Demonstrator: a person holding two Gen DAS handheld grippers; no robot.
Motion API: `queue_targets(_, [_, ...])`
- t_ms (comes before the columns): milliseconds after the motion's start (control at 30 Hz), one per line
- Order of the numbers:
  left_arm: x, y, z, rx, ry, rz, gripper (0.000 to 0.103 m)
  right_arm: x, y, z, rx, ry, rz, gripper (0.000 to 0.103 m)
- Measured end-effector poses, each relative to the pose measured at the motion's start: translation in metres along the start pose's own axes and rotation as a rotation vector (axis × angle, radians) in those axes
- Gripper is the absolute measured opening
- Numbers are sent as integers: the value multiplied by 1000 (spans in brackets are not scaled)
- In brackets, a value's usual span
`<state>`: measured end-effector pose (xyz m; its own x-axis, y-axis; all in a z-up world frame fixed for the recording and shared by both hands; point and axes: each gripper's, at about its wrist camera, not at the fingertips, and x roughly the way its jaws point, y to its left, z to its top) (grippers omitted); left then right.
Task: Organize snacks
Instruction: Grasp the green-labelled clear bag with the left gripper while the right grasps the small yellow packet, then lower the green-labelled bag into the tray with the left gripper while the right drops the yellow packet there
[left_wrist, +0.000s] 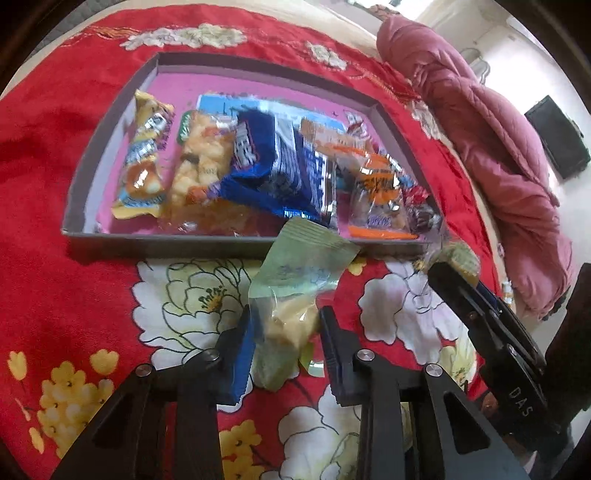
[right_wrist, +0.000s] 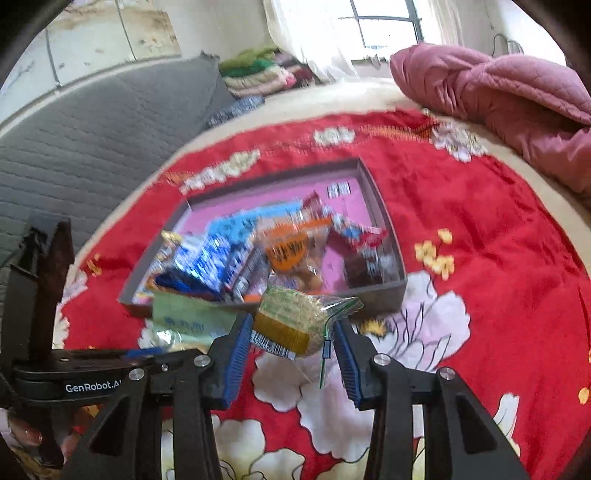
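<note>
A: Start with the big things. What lies under all this?

B: A bed, spread with a red floral blanket (left_wrist: 74, 295). On it sits a shallow grey box (left_wrist: 166, 242) with a pink floor, already holding several snack packets: a blue bag (left_wrist: 273, 166), a yellow one at its left end, orange ones toward the right. A pink quilt (left_wrist: 498, 147) is bunched at two o'clock in the left wrist view.

A: And which step is in hand?

B: Carrying, I judge. Each gripper has a snack and both sit just short of the box's near wall.

A: The left gripper (left_wrist: 286, 332)?

B: Its jaws are pinched on a pale green packet (left_wrist: 295, 280). The lower, clear end with the yellowish snack sits between the pads; the green top rises toward twelve o'clock and overlaps the box's near rim.

A: The right gripper (right_wrist: 293, 349)?

B: It holds a green-and-yellow packet (right_wrist: 295, 321) with a barcode showing. The left pad touches it; whether the right pad presses the body or only the wrapper's clear tail I cannot tell. It hangs off the blanket, the box at twelve o'clock beyond it.

A: What does the next move call for?

B: Probably lifting each packet over the near wall and letting go above a bare pink patch. The free floor looks to lie toward the far side and right.
</note>
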<state>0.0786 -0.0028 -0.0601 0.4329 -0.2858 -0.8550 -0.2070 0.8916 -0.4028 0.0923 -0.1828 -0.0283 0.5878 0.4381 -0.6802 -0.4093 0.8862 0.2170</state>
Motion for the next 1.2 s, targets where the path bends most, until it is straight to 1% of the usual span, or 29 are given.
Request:
queue_targets(133, [-19,0,6,-4,-48,-2,35,-7,3,7,-13,-52,17,44])
queue_targets(400, [-55,6,25,-6,-161,40,35,-9,4,15,-30,-96,22,44])
queue_targets(633, [-72,23,44,-40,-231,76,35,-10,6,27,-43,-142,15,44])
queue_targets(733, [-71,29,51,-51,-246,92,35,-8,7,32,-47,-153,13,44])
queue_targets(933, [-63,35,58,-63,-251,122,35,-1,7,41,-48,-163,8,44])
queue_targets(1200, [-55,35,64,-60,-246,131,35,11,1,44,-33,-150,-5,44])
